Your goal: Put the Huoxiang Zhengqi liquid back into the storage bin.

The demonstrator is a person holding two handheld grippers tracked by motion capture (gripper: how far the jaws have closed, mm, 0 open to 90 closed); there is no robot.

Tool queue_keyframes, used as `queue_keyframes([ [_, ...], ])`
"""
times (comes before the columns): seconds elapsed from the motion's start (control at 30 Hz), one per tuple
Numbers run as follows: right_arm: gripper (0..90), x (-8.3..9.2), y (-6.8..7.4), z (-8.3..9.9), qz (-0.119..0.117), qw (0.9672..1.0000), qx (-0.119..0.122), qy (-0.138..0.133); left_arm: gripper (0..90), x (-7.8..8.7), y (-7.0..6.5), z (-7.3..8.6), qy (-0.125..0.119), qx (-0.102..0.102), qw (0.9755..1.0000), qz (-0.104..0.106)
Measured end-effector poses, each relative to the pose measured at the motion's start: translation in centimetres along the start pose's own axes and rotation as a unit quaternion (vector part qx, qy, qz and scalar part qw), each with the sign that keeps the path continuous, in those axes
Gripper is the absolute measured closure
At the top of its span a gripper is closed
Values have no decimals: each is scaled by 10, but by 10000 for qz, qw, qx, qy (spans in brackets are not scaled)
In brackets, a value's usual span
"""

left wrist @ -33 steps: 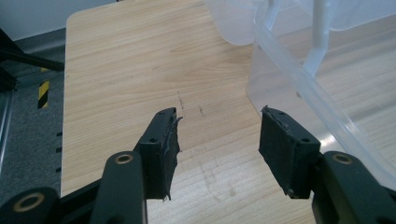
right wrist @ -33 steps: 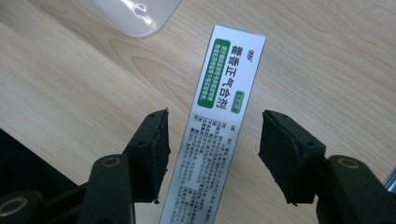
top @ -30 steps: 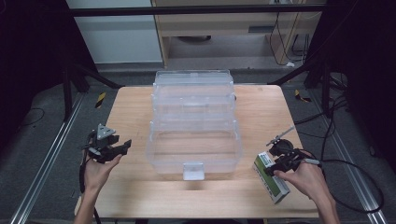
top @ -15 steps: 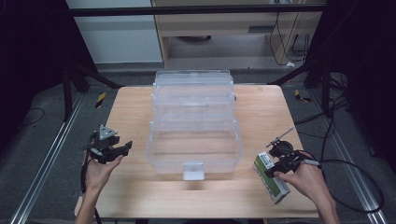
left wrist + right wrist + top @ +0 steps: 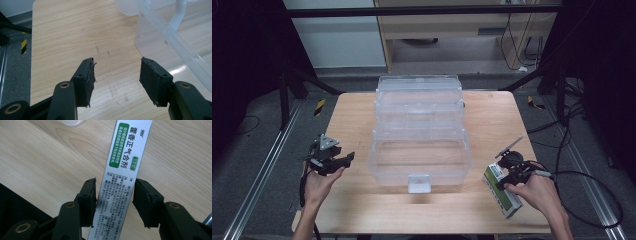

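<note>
Right gripper view puts the medicine box [image 5: 125, 170] lengthwise between our jaws, lying flat on the wooden surface [image 5: 45, 160]. The right hand-held gripper [image 5: 114, 195] has just been closing around it; one pad [image 5: 88, 197] meets the box's edge while the other pad [image 5: 145, 200] seems just clear, so we read it as not yet clenched. From the high view the box [image 5: 502, 192] sits near the front right corner, just beside the clear plastic storage bin [image 5: 419, 130]. Our left hand-held gripper [image 5: 116, 75] hangs released over bare wood, holding nothing. We judge the risk to be a one-sided squeeze: the touching pad could push the box askew, so it slips or tips when lifted. Too hard a pinch might also crush the thin carton.
</note>
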State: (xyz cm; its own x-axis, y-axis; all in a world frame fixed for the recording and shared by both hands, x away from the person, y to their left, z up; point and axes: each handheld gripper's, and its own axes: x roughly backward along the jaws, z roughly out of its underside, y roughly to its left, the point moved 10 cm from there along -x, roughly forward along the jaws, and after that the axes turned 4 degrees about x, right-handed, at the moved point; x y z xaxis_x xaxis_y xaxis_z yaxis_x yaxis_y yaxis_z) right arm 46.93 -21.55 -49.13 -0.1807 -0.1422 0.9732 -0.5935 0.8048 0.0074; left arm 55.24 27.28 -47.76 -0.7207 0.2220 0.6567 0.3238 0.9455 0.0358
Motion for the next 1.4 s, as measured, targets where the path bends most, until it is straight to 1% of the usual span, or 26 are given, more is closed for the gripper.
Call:
queue_keyframes([
  [0.17, 557, 1, 0, 0, 9, 10000, -20, 52, 444, -1, -1, 0, 15, -8, 10000, 9],
  [0.4, 560, 0, 1, 0, 6, 9999, -81, 136, 444, -2, -1, 1, 38, -23, 10000, 17],
  [0.67, 572, 0, 0, 0, 31, 9999, -110, 126, 445, -2, -2, 2, 49, -33, 10000, 15],
  [0.9, 616, 1, -3, 0, 158, 9997, -62, 159, 444, -3, -3, 2, 70, -59, 10000, 27],
  [0.97, 617, 1, -3, 0, 154, 9997, -98, 176, 445, -3, -3, 2, 72, -57, 10000, 25],
  [1.2, 626, 1, -4, -1, 183, 9996, -61, 218, 444, -3, -3, 2, 80, -65, 9999, 29],
  [1.4, 631, 1, -4, -1, 177, 9995, -74, 265, 444, -3, -3, 3, 88, -76, 9999, 28],
])
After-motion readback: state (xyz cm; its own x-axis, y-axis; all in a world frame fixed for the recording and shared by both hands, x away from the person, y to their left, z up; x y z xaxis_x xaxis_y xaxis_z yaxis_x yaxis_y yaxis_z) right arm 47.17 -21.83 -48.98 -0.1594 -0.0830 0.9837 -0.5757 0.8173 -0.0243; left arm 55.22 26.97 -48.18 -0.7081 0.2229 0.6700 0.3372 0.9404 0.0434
